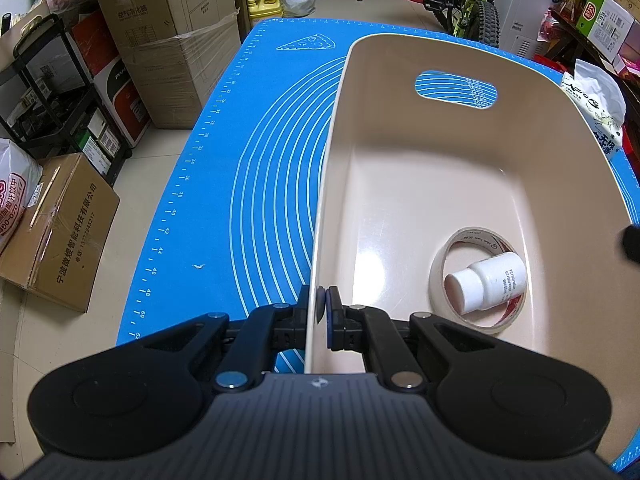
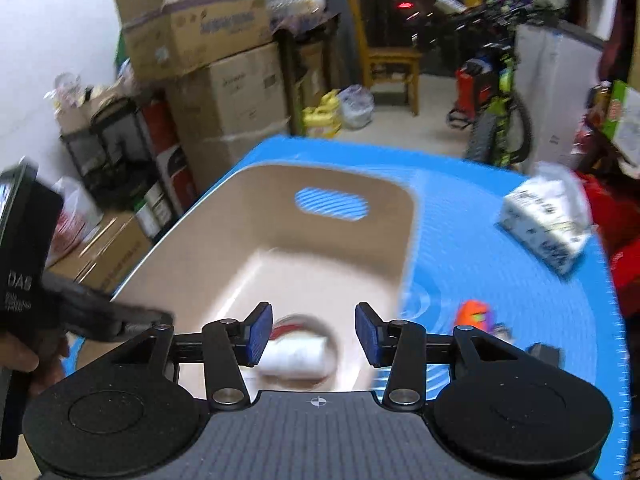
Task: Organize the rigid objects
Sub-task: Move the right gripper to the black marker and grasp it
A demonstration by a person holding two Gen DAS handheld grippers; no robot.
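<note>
A beige plastic bin with a handle slot stands on the blue mat. My left gripper is shut on the bin's left wall near its front corner. Inside the bin lie a roll of tape and a white pill bottle resting in the roll's hole. My right gripper is open and empty above the bin's near end, over the blurred bottle. An orange toy and a small dark object lie on the mat right of the bin.
A white tissue pack lies at the mat's far right; it also shows in the left wrist view. Cardboard boxes, a black shelf, yellow jugs, a bicycle and a wooden chair surround the table.
</note>
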